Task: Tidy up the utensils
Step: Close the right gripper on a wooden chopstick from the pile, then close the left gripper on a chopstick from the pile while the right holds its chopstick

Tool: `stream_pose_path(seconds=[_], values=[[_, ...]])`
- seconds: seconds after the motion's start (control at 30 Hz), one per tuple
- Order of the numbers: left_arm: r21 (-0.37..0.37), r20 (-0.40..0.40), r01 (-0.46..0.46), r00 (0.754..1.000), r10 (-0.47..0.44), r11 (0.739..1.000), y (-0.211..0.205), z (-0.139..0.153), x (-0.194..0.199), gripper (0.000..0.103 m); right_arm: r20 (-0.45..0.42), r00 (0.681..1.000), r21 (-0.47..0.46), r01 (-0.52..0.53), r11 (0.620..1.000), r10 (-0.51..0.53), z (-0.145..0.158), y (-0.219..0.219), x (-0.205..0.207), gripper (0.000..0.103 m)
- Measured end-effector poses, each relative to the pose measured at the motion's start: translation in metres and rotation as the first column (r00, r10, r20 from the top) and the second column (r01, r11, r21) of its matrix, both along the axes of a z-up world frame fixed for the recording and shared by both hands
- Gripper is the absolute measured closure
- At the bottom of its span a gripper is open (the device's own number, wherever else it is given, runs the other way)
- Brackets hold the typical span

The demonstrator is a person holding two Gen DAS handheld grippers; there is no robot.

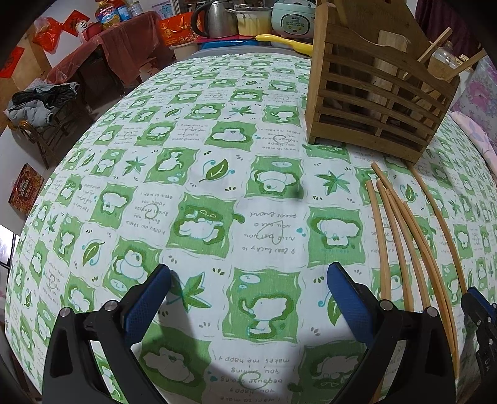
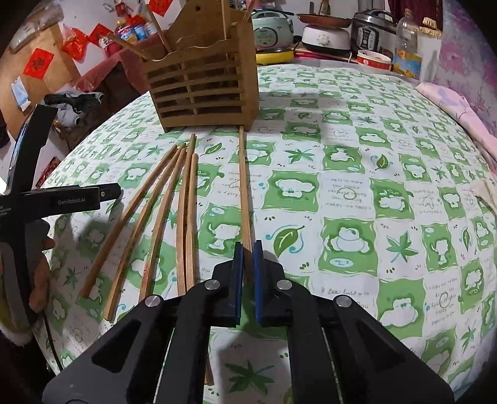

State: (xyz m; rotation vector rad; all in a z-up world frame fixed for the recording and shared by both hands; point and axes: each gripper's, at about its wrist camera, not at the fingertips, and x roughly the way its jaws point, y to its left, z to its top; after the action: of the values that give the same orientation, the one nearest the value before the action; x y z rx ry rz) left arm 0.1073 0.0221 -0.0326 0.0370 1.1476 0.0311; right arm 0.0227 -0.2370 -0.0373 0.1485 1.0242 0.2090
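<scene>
Right wrist: right hand-held gripper (image 2: 248, 248) clamps one long, thin, tan wooden chopstick (image 2: 244, 186).

A kettle (image 1: 217, 18) and rice cooker (image 1: 293, 17) stand behind the green-patterned tablecloth (image 1: 217, 186)

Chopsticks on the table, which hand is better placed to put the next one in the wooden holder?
Right. Its claw is already shut on the lone chopstick pointing at the holder. The left claw is open over bare cloth, beside the others.
</scene>
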Motion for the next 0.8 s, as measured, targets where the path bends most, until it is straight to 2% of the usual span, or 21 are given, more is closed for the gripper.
stream_pose_path(seconds=[0.03, 0.13, 0.2, 0.27, 0.33, 0.43, 0.5, 0.53, 0.6, 0.8], values=[[0.000, 0.001, -0.002, 1.000, 0.002, 1.000, 0.000, 0.000, 0.001, 0.004, 0.004, 1.000, 0.003, -0.006, 1.000, 0.006, 0.000, 0.000, 0.000, 0.091], [0.000, 0.003, -0.004, 1.000, 0.004, 1.000, 0.000, -0.001, 0.002, 0.004, -0.005, 0.999, -0.010, -0.043, 0.999, 0.043, -0.002, 0.008, 0.002, 0.088], [0.001, 0.003, -0.004, 1.000, 0.004, 1.000, 0.000, -0.001, 0.002, 0.004, -0.007, 0.999, -0.005, -0.042, 0.999, 0.042, -0.002, 0.007, 0.001, 0.089], [0.001, 0.003, -0.004, 1.000, 0.004, 1.000, 0.000, -0.001, 0.002, 0.004, -0.007, 0.999, 0.003, -0.031, 1.000, 0.031, -0.002, 0.005, 0.001, 0.096], [0.001, 0.003, -0.004, 1.000, 0.004, 1.000, 0.000, -0.001, 0.000, 0.004, 0.003, 1.000, 0.010, -0.031, 0.999, 0.031, 0.000, 0.004, 0.000, 0.096], [0.002, 0.001, -0.003, 1.000, 0.003, 1.000, 0.000, -0.001, 0.000, 0.004, 0.027, 0.999, 0.015, -0.023, 1.000, 0.022, 0.004, 0.002, -0.003, 0.097], [0.000, -0.003, -0.001, 1.000, 0.001, 1.000, 0.000, -0.001, 0.001, 0.004, 0.061, 0.998, 0.025, -0.014, 1.000, 0.012, 0.009, 0.000, -0.007, 0.097], [-0.001, -0.006, 0.002, 1.000, -0.002, 1.000, 0.000, -0.001, 0.001, 0.004, 0.114, 0.993, 0.026, -0.012, 1.000, 0.009, 0.017, 0.000, -0.014, 0.097], [-0.007, -0.015, 0.017, 1.000, -0.017, 1.000, 0.001, 0.000, 0.002, 0.004, 0.129, 0.992, 0.024, -0.013, 1.000, 0.010, 0.020, 0.000, -0.016, 0.097], [-0.114, 0.002, 0.044, 0.999, -0.044, 0.992, 0.011, 0.009, -0.002, 0.005, 0.158, 0.987, 0.065, 0.004, 0.998, -0.014, 0.026, -0.008, -0.017, 0.097]])
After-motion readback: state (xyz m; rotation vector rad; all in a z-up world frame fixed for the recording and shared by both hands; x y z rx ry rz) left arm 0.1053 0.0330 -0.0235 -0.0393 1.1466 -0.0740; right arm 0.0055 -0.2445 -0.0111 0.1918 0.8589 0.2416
